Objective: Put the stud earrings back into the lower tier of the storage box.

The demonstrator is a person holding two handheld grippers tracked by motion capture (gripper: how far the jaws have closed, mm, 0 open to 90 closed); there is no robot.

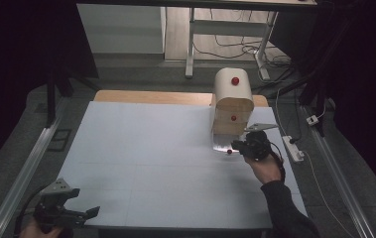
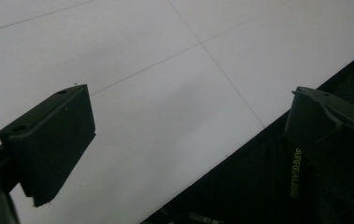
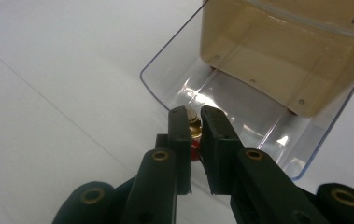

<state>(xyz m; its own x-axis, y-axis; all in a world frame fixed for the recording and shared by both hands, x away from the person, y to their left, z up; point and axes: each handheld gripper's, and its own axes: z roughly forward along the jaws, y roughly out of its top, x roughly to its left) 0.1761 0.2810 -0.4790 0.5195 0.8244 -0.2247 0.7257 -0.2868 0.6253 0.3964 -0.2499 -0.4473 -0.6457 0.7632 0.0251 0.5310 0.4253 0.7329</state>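
Right hand-held gripper (image 3: 194,122): jaws clamped on small red knob (image 3: 194,150) with brass stem, at near edge of lowered clear door (image 3: 240,100). Beyond door: open interior of beige bread box (image 1: 232,101), second red knob (image 1: 235,80) on its rounded top. Left hand-held gripper (image 2: 184,140): jaws wide apart, nothing between, over near edge of white worktop (image 1: 141,163), well apart from box.

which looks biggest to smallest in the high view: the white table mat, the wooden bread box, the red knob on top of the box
1. white table mat
2. wooden bread box
3. red knob on top, far the smallest

The box stands farther from the camera, but the order is clear.
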